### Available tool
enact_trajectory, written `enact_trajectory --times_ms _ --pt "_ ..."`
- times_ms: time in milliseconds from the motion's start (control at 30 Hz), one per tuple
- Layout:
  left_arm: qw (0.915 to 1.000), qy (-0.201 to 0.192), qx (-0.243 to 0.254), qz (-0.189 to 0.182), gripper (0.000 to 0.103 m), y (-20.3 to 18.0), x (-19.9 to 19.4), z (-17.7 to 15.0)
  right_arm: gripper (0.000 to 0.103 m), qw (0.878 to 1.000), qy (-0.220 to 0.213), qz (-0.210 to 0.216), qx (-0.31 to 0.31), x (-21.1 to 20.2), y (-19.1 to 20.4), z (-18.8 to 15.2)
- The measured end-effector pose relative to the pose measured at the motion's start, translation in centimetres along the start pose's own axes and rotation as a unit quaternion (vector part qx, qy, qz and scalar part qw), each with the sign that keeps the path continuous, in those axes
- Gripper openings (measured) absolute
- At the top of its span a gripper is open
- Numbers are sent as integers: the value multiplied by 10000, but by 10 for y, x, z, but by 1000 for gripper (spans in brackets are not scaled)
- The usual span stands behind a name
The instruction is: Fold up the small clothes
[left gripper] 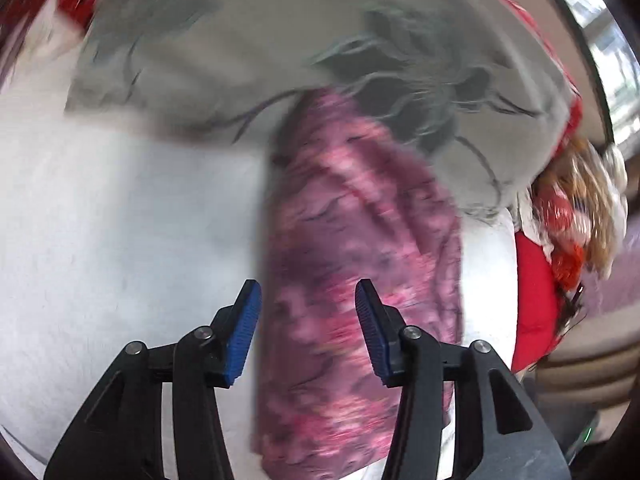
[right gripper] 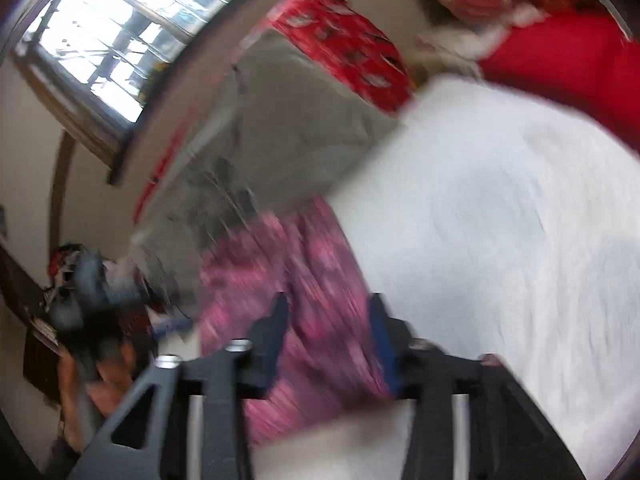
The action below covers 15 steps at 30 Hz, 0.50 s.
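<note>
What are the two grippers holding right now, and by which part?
Nothing is held. The left gripper and right gripper both stand with jaws apart over the pink patterned garment, pads clear of the cloth.

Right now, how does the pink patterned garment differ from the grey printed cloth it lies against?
The pink patterned garment is mottled pink and purple; the grey printed cloth is pale grey with dark, branch-like markings. The pink garment forms a long narrow strip; the grey cloth spreads much wider. The pink garment's far end lies against the grey cloth, which lies beyond it. Both rest on the white sheet, and both are blurred.
</note>
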<state>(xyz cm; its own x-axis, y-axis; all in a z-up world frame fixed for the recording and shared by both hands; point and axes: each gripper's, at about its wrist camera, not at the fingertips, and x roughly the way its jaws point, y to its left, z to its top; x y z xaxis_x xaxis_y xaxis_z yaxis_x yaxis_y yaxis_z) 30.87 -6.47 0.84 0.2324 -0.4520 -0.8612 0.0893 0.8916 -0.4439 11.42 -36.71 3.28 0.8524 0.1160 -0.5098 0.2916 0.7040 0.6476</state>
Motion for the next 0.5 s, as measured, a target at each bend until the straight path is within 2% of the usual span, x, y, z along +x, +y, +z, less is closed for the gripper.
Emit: enact_trajectory --times_ms 67,133,167,267,300,333,367,433,467,500 --pt "9997 159 -181 -54 47 13 9 -6 56 9988 423 250 -78 39 9 23" --pt "9993 171 -249 -207 47 21 12 -11 56 9960 841 285 -59 82 15 35" --pt "9992 147 -268 -270 47 23 11 -13 56 9932 1130 267 -60 109 17 38" --pt "9988 133 -214 -423 47 23 5 -12 56 9866 1611 230 -66 160 20 35" --pt "9985 107 -169 -507 47 22 1 -10 51 9851 1697 262 -79 168 22 32" --pt "9985 67 -101 -535 47 19 -3 -10 23 9843 1733 275 -194 173 27 32" --pt "9987 9 6 -516 47 17 -6 -9 6 9843 1664 251 -527 170 38 34" --pt "9988 -163 275 -361 48 9 -9 -9 8 9863 1310 407 -911 160 49 41" --pt "9986 -229 436 -168 48 4 -4 -10 7 9887 1018 409 -1022 148 51 45" --pt "9983 -218 532 -5 51 -2 7 -11 7 9905 909 320 -980 144 47 48"
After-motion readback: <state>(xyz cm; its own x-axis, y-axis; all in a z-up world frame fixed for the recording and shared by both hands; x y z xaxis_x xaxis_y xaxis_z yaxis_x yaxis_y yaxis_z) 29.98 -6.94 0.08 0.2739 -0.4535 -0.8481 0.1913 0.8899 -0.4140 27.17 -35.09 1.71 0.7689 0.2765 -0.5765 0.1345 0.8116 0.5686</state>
